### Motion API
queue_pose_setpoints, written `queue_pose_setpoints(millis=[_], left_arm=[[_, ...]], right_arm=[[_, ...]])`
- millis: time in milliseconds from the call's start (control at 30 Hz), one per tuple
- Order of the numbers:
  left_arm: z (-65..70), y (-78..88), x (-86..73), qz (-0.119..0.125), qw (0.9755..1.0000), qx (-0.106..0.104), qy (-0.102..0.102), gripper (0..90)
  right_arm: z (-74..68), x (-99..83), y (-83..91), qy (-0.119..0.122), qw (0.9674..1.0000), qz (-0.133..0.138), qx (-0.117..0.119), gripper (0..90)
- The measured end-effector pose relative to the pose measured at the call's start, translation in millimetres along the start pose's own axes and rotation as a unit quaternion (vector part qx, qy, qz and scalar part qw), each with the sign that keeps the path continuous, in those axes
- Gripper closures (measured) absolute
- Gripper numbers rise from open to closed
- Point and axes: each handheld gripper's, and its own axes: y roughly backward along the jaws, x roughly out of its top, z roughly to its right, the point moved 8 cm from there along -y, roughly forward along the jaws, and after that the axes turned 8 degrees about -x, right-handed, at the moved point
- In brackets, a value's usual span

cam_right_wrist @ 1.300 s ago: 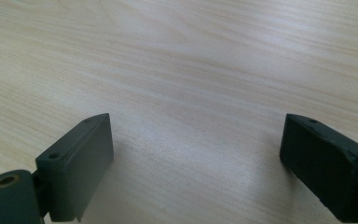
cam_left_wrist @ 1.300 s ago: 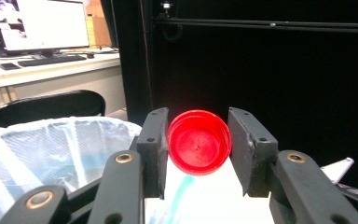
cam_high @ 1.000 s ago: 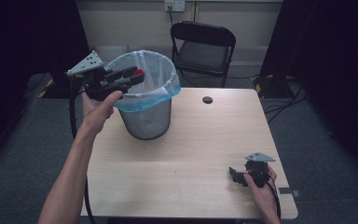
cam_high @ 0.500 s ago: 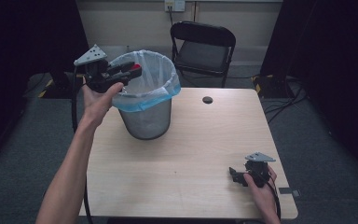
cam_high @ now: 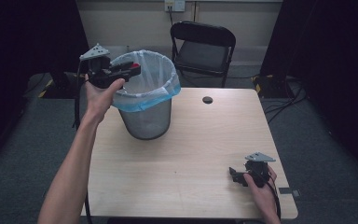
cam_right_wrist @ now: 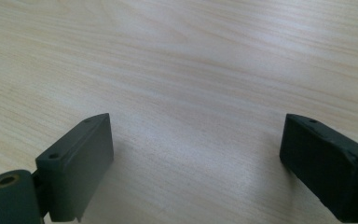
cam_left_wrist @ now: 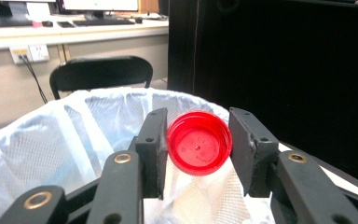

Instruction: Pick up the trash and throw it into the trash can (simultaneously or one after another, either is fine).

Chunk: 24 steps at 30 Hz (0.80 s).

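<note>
Red cap (cam_left_wrist: 199, 143), black claws, white-blue mesh-patterned bin liner (cam_high: 154, 84), pale woodgrain table (cam_high: 191, 140)

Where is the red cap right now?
The red cap sits clamped in the left gripper, held over the near-left rim of the lined mesh bin at the table's far left.

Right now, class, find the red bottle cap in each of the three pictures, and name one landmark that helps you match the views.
High view: the red bottle cap sits upper left, at the tip of the left gripper, over the rim of the lined bin.
Left gripper view: the cap is at centre, pinched between the two black jaws, above the bin's white liner.
Right gripper view: no cap; open jaws over the wooden table.
Shared landmark: the black folding chair behind the bin.
</note>
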Motion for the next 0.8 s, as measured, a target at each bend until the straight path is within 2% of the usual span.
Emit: queue_pose_setpoints(millis=[67, 167, 200, 300, 333, 367, 633, 800], left_arm=[[-2.7, -0.3, -2.2, -0.004, 1.0, 0.005, 0.002, 57.3], [-4.8, 0.3, -3.3, -0.002, 0.9999, 0.013, 0.004, 47.6], [-5.0, 0.5, -3.5, -0.001, 0.9999, 0.013, 0.004, 47.6], [-5.1, 1.6, -3.3, 0.002, 0.9999, 0.012, 0.004, 35.6], [-5.1, 1.7, -3.1, 0.005, 0.9999, 0.01, 0.006, 35.6], [-6.3, 2.5, -2.7, 0.007, 0.9999, 0.012, 0.009, 30.3], [-3.9, 2.9, -2.6, 0.011, 0.9998, 0.001, 0.017, 18.6], [-3.0, 3.9, -2.9, 0.013, 0.9998, 0.001, 0.018, 15.5]], right_arm=[[0.0, 0.0, 0.0, 0.0, 1.0, 0.0, 0.0, 8.9], [0.0, 0.0, 0.0, 0.0, 1.0, 0.0, 0.0, 8.9], [0.0, 0.0, 0.0, 0.0, 1.0, 0.0, 0.0, 8.9], [0.0, 0.0, 0.0, 0.0, 1.0, 0.0, 0.0, 8.9], [0.0, 0.0, 0.0, 0.0, 1.0, 0.0, 0.0, 8.9], [0.0, 0.0, 0.0, 0.0, 1.0, 0.0, 0.0, 8.9], [-0.1, 0.0, 0.0, 0.0, 1.0, 0.0, 0.0, 8.9], [0.0, 0.0, 0.0, 0.0, 1.0, 0.0, 0.0, 8.9]])
